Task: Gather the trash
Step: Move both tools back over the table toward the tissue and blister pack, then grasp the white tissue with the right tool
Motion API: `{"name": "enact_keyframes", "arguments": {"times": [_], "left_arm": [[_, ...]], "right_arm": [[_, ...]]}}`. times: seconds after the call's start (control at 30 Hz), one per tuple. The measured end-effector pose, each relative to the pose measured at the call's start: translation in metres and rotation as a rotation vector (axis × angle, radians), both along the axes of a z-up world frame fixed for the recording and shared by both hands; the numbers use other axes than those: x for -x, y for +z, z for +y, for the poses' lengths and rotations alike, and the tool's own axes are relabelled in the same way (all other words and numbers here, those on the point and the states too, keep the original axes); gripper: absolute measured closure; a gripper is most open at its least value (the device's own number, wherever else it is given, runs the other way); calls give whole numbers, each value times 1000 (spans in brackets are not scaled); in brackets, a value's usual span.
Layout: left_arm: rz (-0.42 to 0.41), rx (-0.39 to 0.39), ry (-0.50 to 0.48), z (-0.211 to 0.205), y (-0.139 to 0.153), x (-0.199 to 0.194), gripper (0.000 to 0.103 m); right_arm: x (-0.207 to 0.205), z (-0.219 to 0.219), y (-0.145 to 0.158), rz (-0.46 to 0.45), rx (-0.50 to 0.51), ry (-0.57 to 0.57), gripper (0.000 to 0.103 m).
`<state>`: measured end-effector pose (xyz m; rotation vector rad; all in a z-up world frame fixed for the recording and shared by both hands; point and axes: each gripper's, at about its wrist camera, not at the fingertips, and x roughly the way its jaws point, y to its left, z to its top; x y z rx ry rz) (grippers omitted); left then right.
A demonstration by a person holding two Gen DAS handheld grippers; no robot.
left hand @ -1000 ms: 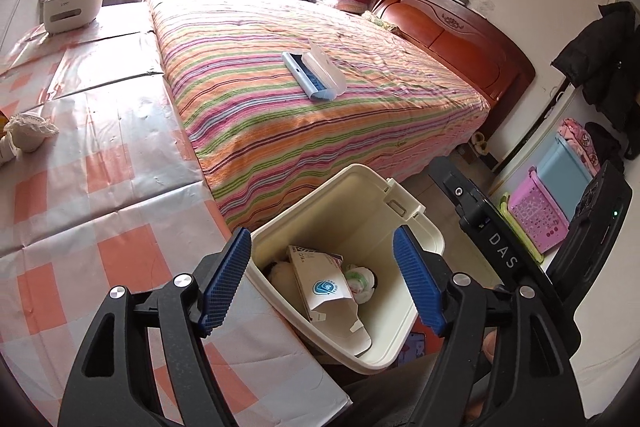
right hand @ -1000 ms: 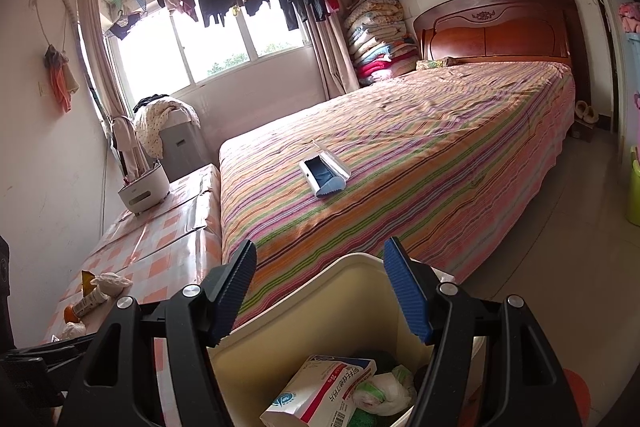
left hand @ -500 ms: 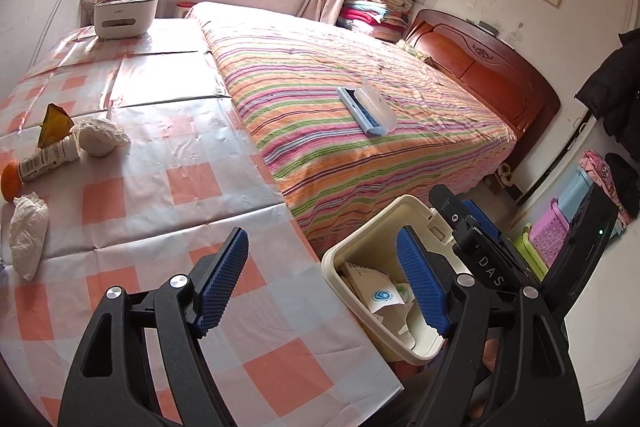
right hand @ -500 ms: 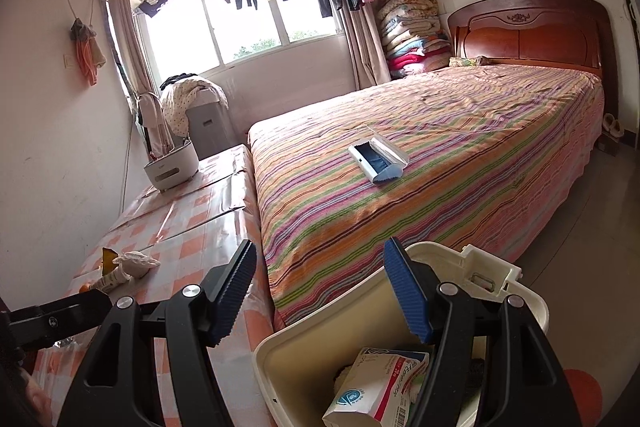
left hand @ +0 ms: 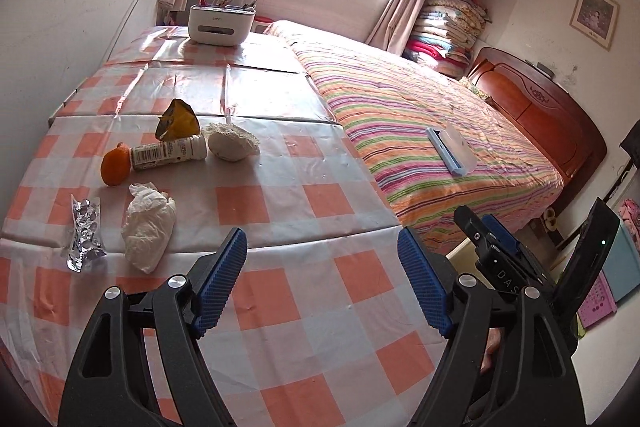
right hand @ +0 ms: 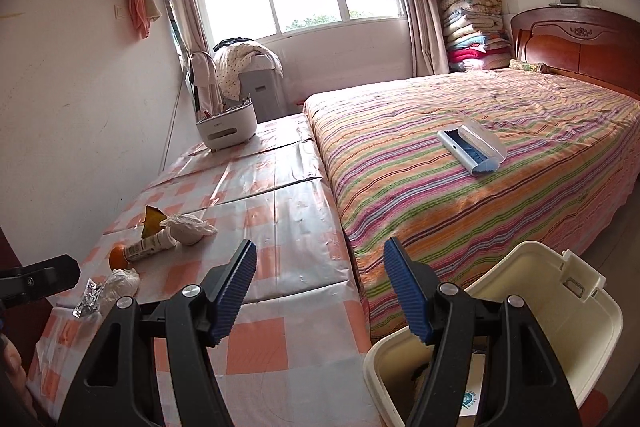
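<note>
Trash lies on the checked table (left hand: 280,207): a crumpled white tissue (left hand: 147,227), a foil blister pack (left hand: 83,233), an orange (left hand: 115,163), a white tube bottle (left hand: 170,151), a yellow wrapper (left hand: 178,119) and a white wad (left hand: 232,143). My left gripper (left hand: 322,281) is open and empty over the table, right of the tissue. My right gripper (right hand: 320,287) is open and empty above the cream bin (right hand: 560,303), which holds a white box (right hand: 470,399). The same trash shows in the right wrist view around the bottle (right hand: 148,247).
A striped bed (left hand: 420,123) runs along the table's right side with a blue and white case (left hand: 452,149) on it. A white organizer (left hand: 220,25) stands at the table's far end. A wall bounds the table's left side.
Both grippers have swung left, away from the bin and toward the table. The trash on the table has come into the left view; the bin has left it.
</note>
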<state>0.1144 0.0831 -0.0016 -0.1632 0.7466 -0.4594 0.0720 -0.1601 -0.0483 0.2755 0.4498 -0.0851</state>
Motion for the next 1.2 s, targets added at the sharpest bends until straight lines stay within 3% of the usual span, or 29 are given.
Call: {"name": "enact_keyframes", "arguments": {"times": [0.3, 0.47, 0.6, 0.83, 1.2], "left_arm": [[29, 21, 179, 93, -3, -10, 26], [64, -10, 221, 124, -11, -15, 26], [80, 9, 260, 148, -12, -18, 26], [161, 55, 313, 176, -25, -34, 26], [222, 72, 351, 190, -37, -46, 25]], "right_arm": [[-38, 51, -7, 61, 24, 166, 39], [-60, 83, -13, 105, 19, 278, 39], [-77, 116, -18, 159, 5, 370, 38], [-106, 192, -31, 267, 16, 527, 33], [-150, 248, -58, 399, -3, 574, 33]]}}
